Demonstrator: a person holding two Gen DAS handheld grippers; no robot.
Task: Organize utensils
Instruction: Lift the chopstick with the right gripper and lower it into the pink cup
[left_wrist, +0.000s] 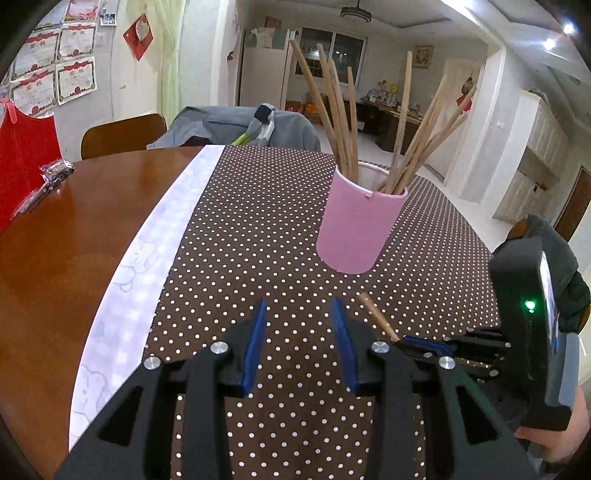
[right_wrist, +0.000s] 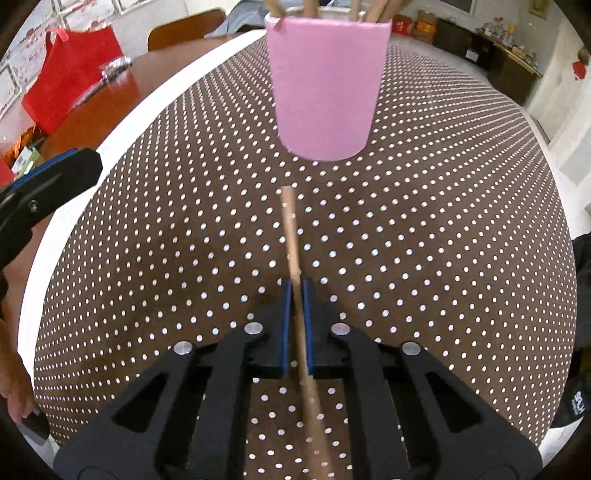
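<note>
Left wrist view: the left gripper (left_wrist: 298, 343) hangs low over the brown polka-dot cloth (left_wrist: 258, 229), its blue fingers (left_wrist: 255, 347) set moderately apart with only cloth showing between them. Just past them stands the pink cup (left_wrist: 358, 225), upright on the cloth, packed with wooden chopsticks (left_wrist: 343, 122) that fan outward above its rim. A white patterned strip (left_wrist: 147, 266) borders the cloth on the left, and beyond it lies the bare wooden surface (left_wrist: 74, 236). A red bag (left_wrist: 26, 162) stands at the far left edge with a small clear packet (left_wrist: 55, 175) beside it. A chair back (left_wrist: 123, 134) and a grey garment (left_wrist: 236, 125) sit behind the surface. At the right of this view the right gripper (left_wrist: 424, 345) reaches in, closed on a single chopstick (left_wrist: 378, 317) whose free end angles up toward the cup. Right wrist view: the right gripper (right_wrist: 296, 325) has its fingers (right_wrist: 285, 325) pinched tight on the single chopstick (right_wrist: 291, 240), which runs between them, its far end close to the base of the pink cup (right_wrist: 325, 81) but apart from it, over the cloth (right_wrist: 424, 221). The cup stands straight ahead, chopsticks (right_wrist: 373, 9) rising out of frame. The left gripper's black body (right_wrist: 44, 184) shows at the left edge; its fingers cannot be read here. The red bag (right_wrist: 70, 77) stands further back on the surface (right_wrist: 103, 107).
</note>
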